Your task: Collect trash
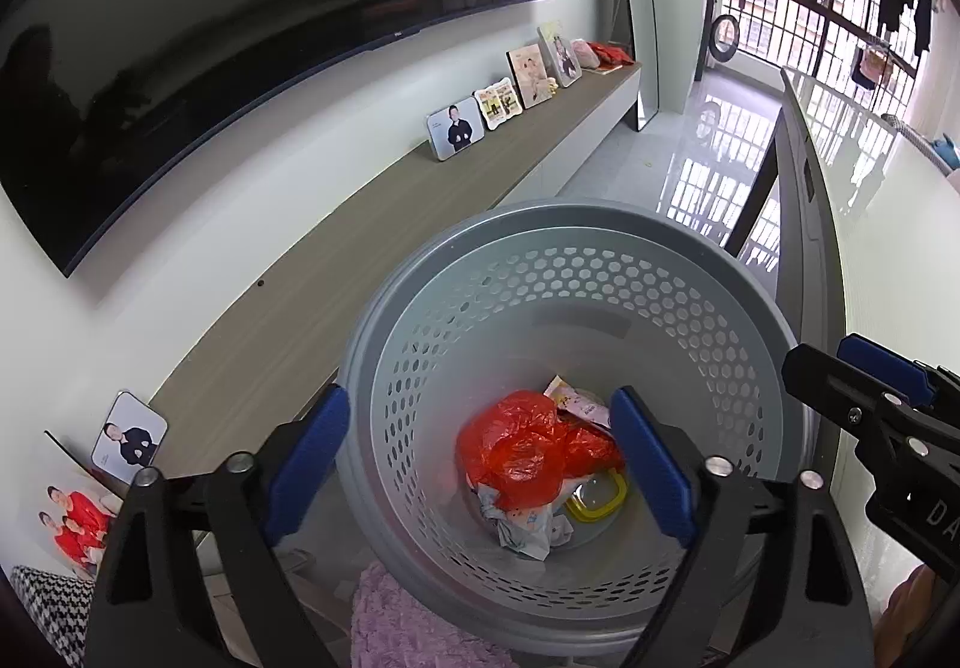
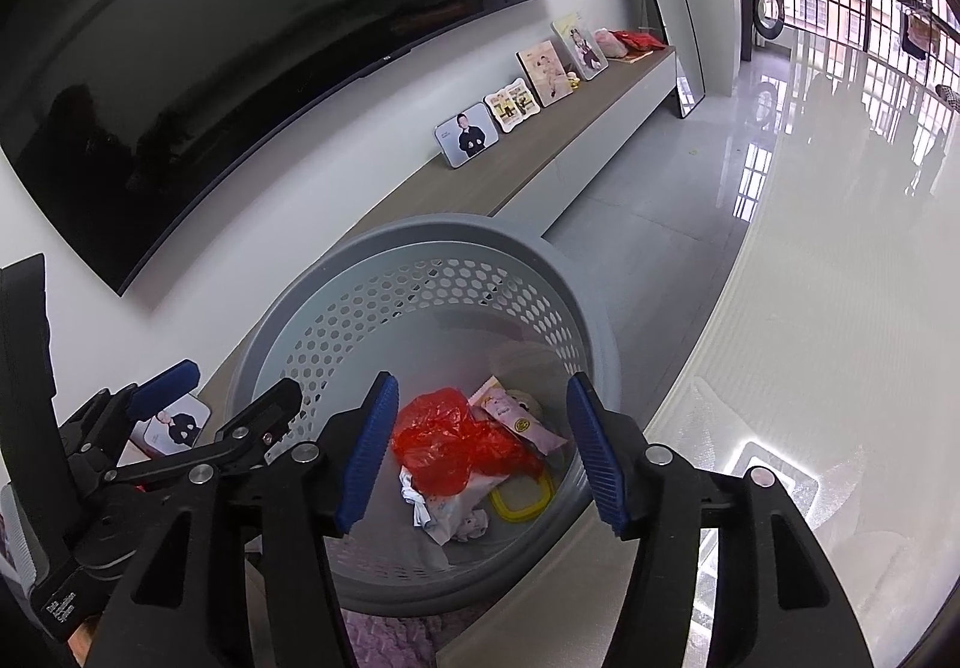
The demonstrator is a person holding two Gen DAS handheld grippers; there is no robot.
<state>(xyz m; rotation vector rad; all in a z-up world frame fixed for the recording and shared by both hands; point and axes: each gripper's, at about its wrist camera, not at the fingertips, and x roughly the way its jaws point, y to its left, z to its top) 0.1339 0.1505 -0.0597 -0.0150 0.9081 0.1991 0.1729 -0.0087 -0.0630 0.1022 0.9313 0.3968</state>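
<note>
A: How far had the collecting got?

B: Trash already lay at the bottom of the grey bin [image 1: 576, 260]: a crinkled red plastic bag [image 1: 522, 449], a pink wrapper [image 2: 519, 419], crumpled paper [image 1: 528, 530], a yellow ring [image 1: 600, 503]. No loose trash showed in either view.

A: Your tongs?

B: Left gripper [image 1: 480, 464] stood wide, right gripper [image 2: 483, 455] open and narrower, both empty above the bin

A: The bin?

B: Round, matte plastic, hexagon-perforated wall, near a pink knit cloth [image 1: 408, 626]
</note>
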